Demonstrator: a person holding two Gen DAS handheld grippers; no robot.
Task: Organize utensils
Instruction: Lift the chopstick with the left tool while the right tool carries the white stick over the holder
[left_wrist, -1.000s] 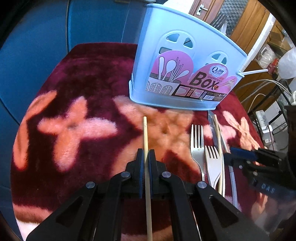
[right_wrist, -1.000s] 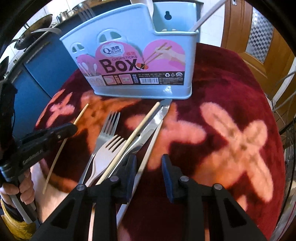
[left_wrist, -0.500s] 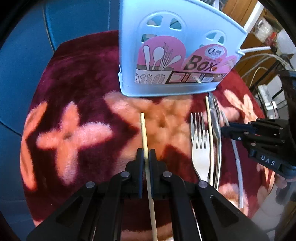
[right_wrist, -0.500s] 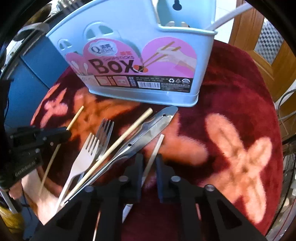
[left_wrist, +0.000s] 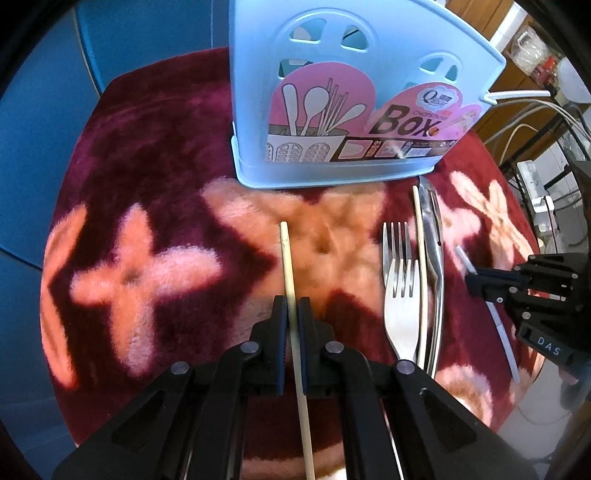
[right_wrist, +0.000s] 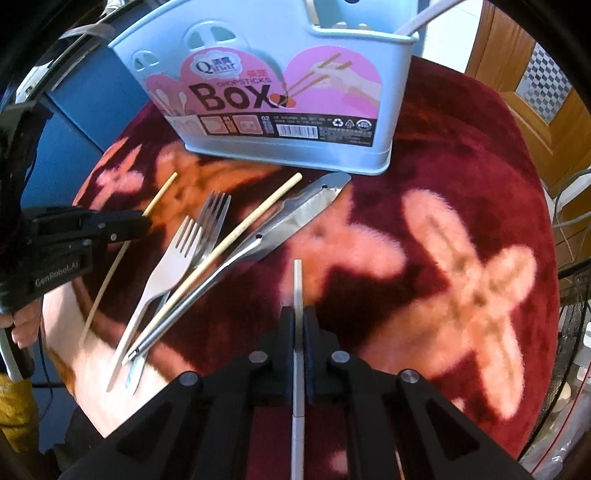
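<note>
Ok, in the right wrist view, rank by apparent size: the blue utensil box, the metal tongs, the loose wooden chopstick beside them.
1. blue utensil box, clearly the largest.
2. metal tongs and loose wooden chopstick: similar in length; the tongs are wider, so they look bigger overall.

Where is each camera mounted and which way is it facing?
Left wrist: on the left claw, looking steeply down along a wooden chopstick toward the pale blue plastic utensil box.
Right wrist: on the right claw, looking down along a white chopstick; a hand shows.
Shared: box, two steel forks, each other's claw.
</note>
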